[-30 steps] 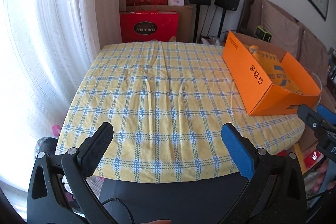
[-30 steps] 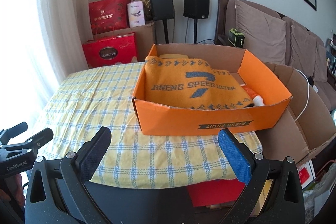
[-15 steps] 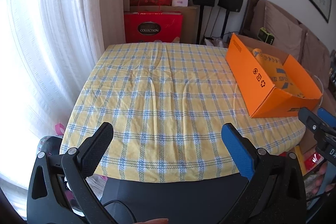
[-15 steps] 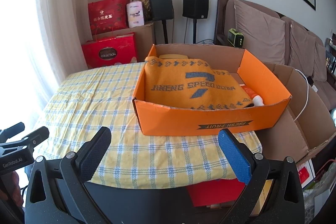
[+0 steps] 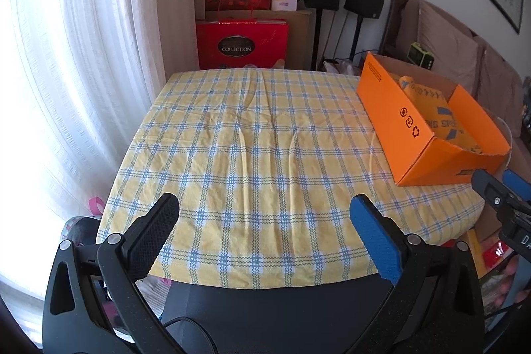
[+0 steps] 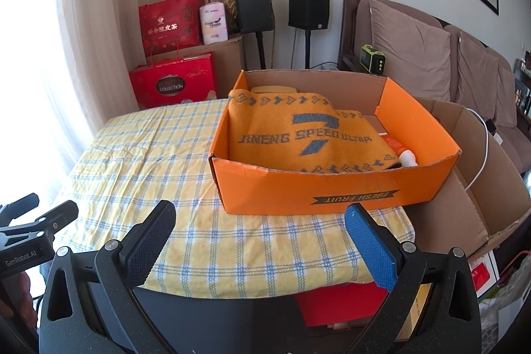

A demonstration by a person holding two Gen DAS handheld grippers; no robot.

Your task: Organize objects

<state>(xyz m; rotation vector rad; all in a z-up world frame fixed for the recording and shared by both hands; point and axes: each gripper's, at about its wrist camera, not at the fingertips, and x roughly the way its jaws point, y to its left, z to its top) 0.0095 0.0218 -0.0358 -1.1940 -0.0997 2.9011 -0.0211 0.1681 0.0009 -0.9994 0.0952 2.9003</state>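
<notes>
Hovering off the near edge of the yellow-and-blue checked tablecloth [image 5: 252,155], the left gripper [image 5: 264,231] gapes wide over bare cloth. Rightward, the right gripper [image 6: 259,236] is likewise spread, facing the orange cardboard box [image 6: 325,188] at the table's right edge, holding an orange lettered towel [image 6: 298,135].

Left gripper [image 5: 264,229] — wide apart, empty; right gripper [image 6: 260,236] likewise, apparently level.

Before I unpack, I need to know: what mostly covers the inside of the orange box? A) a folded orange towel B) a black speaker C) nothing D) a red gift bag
A: an orange towel with grey lettering fills most of the box; a bottle lies beside it.
</notes>
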